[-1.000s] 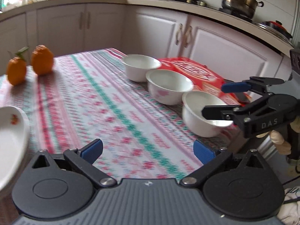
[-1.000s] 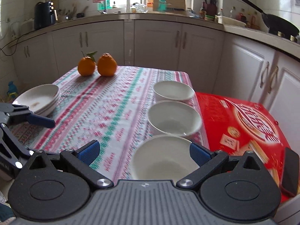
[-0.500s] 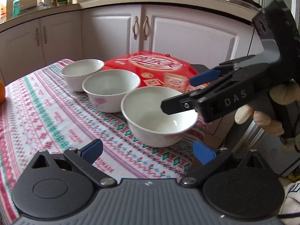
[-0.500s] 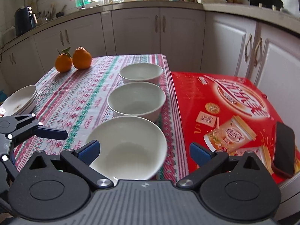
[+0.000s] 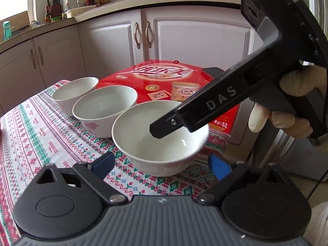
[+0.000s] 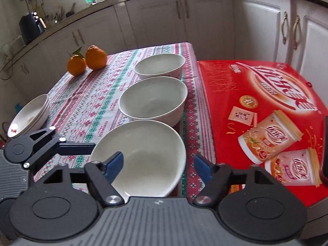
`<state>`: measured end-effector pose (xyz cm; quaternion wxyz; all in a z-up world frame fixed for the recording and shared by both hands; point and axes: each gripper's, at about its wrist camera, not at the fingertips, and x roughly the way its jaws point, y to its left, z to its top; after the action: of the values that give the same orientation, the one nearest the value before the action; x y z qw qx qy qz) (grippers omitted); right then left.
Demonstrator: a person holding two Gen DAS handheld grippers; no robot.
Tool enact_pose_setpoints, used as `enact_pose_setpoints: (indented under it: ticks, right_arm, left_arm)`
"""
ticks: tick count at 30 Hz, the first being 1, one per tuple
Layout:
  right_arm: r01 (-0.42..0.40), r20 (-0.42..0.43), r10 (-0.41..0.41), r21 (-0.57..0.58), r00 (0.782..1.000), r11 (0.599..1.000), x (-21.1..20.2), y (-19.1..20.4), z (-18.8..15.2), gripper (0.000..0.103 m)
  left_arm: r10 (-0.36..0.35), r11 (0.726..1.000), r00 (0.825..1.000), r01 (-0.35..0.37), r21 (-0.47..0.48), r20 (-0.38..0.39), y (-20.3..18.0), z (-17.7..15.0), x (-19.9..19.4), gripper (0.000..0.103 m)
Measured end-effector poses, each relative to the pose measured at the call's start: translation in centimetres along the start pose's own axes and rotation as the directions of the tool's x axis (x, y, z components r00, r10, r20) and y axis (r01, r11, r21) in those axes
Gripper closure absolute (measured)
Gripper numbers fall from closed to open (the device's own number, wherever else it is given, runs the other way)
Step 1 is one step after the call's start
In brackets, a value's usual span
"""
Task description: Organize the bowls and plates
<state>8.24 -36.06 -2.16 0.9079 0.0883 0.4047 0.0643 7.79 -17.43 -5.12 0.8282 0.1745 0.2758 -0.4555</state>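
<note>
Risks a skewed pinch tipping the nearest bowl point(image 6: 143, 143) off the bench point(image 6: 92, 102) corner or into the middle bowl point(image 6: 152, 100), right hand-held gripper point(image 6: 158, 166) just closing, slack astride its right wall, left hand-held gripper point(image 5: 161, 164) open, narrowing, nothing gripped.

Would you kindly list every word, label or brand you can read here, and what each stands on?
"DAS": on the right hand-held gripper, along its finger arm.
"优乐美": large white brand on the red box, repeated on its pictured cups.
"杯装": on the box's near side, left wrist view.
Other box print: too small to read.
</note>
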Motion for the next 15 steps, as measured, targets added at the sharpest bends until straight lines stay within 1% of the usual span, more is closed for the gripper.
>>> enact_pose_setpoints:
  ticks: [5, 7, 10, 15]
  right_arm:
    - [-0.043, -0.020, 0.043, 0.028, 0.999, 0.999, 0.5, -0.7, 0.7, 0.037]
    - [-0.056, -0.032, 0.057, 0.037, 0.998, 0.998, 0.8, -0.9, 0.9, 0.039]
    - [-0.059, -0.043, 0.061, 0.042, 0.997, 0.997, 1.2, -1.0, 1.0, 0.041]
    - [-0.072, -0.046, 0.074, 0.059, 0.996, 0.996, 1.3, -1.1, 1.1, 0.041]
  left_arm:
    - [-0.004, 1.000, 1.000, 0.005, -0.019, 0.005, 0.3, 0.0, 0.2, 0.018]
    - [-0.008, 1.000, 1.000, 0.008, -0.021, 0.006, 0.3, -0.1, 0.2, 0.018]
    - [-0.008, 1.000, 1.000, 0.009, -0.025, 0.007, 0.3, -0.1, 0.3, 0.019]
    - [-0.014, 1.000, 1.000, 0.014, -0.026, 0.012, 0.4, -0.2, 0.2, 0.019]
